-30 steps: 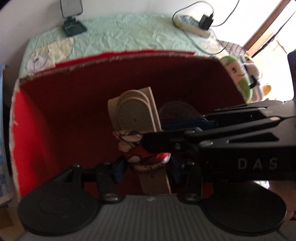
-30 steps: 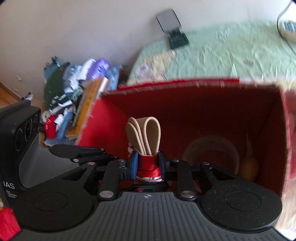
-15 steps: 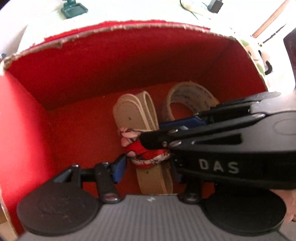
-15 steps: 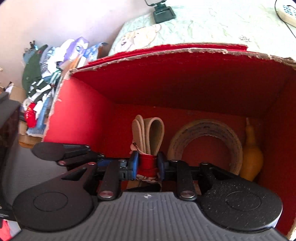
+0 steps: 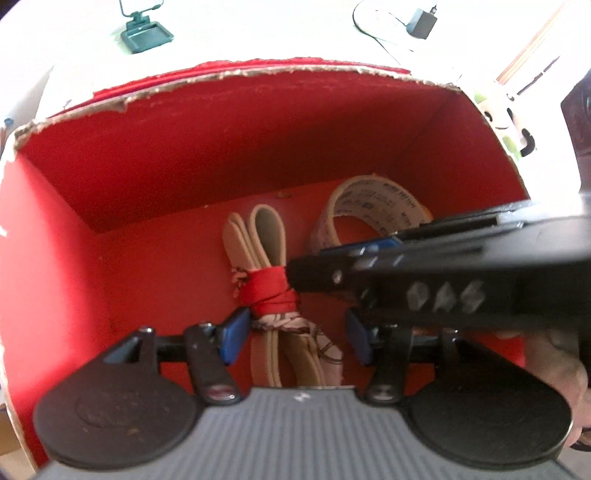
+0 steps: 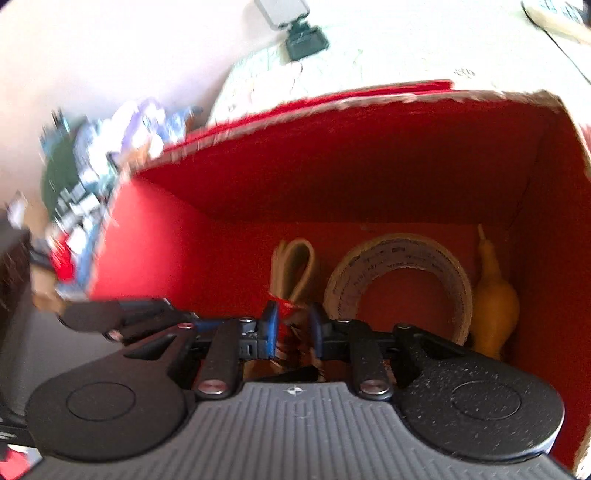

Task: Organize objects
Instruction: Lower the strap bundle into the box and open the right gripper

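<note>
A bundle of beige straps (image 5: 266, 243) tied with red ribbon (image 5: 267, 288) lies on the floor of a red cardboard box (image 5: 221, 140). My left gripper (image 5: 295, 338) straddles the bundle's near part. Its jaws are opening, and the blue pads (image 5: 232, 338) stand just off the bundle. My right gripper (image 5: 299, 271) comes in from the right, its tips at the ribbon's right end. In the right wrist view its jaws (image 6: 293, 328) are closing, with ribbon and cloth (image 6: 286, 304) pinched between them. The left gripper (image 6: 122, 314) shows at the left edge there.
Also in the box are a tape roll (image 6: 399, 280) leaning beside the straps and a yellow gourd-shaped thing (image 6: 495, 299) by the right wall. Behind the box lie a green stand (image 5: 146, 35) and a charger (image 5: 421, 22). A heap of packets (image 6: 92, 177) sits left of the box.
Both grippers have sunk into the box with the bundle, which now rests on its floor. The left pads have spread off the bundle. The right pads have drawn closer together.
</note>
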The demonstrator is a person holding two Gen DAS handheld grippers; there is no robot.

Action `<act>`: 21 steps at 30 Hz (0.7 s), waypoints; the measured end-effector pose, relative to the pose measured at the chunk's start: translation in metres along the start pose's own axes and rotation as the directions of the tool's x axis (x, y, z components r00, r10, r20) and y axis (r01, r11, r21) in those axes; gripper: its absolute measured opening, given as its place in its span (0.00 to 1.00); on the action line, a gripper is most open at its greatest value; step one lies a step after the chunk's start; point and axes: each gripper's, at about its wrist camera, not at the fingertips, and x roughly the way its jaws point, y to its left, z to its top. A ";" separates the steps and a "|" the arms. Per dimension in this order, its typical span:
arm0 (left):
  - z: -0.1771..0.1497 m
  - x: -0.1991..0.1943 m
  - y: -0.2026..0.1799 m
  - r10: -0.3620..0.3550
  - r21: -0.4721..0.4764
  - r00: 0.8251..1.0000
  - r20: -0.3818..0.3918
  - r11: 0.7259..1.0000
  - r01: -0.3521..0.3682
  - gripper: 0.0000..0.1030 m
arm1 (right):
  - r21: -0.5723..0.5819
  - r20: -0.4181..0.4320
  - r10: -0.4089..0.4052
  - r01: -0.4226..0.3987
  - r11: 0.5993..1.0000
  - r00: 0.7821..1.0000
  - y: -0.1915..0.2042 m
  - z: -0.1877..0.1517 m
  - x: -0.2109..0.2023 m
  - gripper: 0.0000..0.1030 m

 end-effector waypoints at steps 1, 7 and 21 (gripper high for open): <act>0.000 0.000 -0.001 0.003 0.002 1.000 -0.003 1.000 -0.003 0.54 | 0.041 0.011 0.032 -0.033 0.999 0.999 -0.008 0.000 -0.002 0.20; -0.001 -0.003 -0.007 -0.047 -0.002 0.999 0.006 0.999 0.047 0.54 | 0.110 0.088 0.125 -0.134 0.985 0.988 -0.023 -0.006 -0.012 0.21; -0.007 -0.024 0.008 0.073 -0.011 0.995 0.069 0.997 -0.073 0.56 | 0.139 0.090 0.130 -0.142 0.980 0.987 -0.024 -0.003 -0.009 0.21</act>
